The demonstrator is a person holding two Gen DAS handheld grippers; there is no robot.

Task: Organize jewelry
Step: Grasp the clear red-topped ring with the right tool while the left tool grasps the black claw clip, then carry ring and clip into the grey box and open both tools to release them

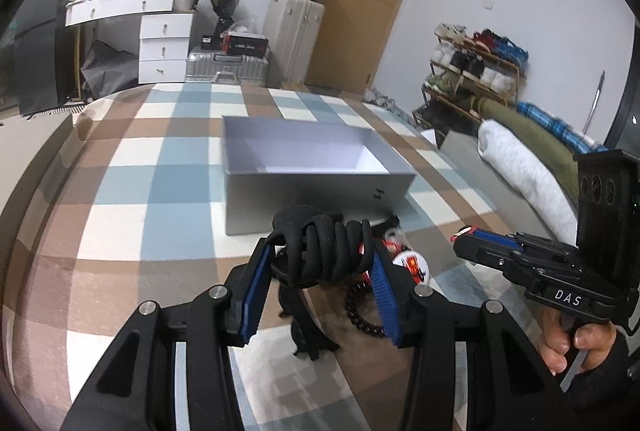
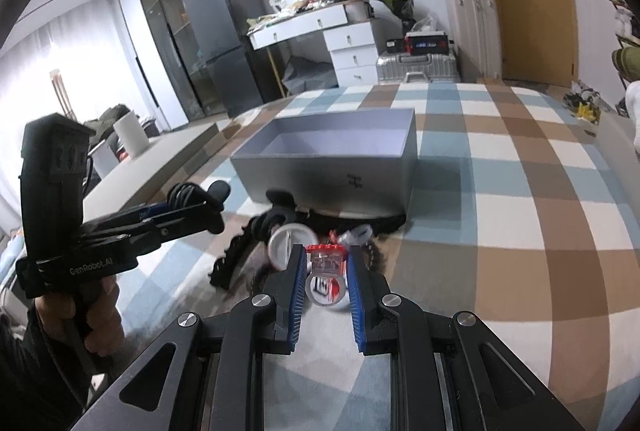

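Jewelry lies in a small heap on the checked blanket (image 1: pixel 120 191) just in front of the open grey box (image 1: pixel 316 167), whose inside shows only white walls and floor. In the left wrist view we see the left gripper (image 1: pixel 320 259) clamped on a black claw hair clip (image 1: pixel 316 247): both blue pads (image 1: pixel 252 295) press its sides and the clip sits raised above the heap. Below it we note a second black clip (image 1: pixel 304 327) and a dark bead bracelet (image 1: pixel 362 315) resting on the blanket. In the right wrist view we see the right gripper (image 2: pixel 326 263) at a narrow setting, its pads gripping a small clear jar with a red serrated rim (image 2: pixel 326 263); a round white lid (image 2: pixel 290 241) lies just beside its left finger. The same view shows the left gripper to the left, held by a hand (image 2: pixel 76 315) in a dark sleeve, with the clip at its tip, near the box's front left corner. Both grippers are near each other, in front of the box and clear of its rim.
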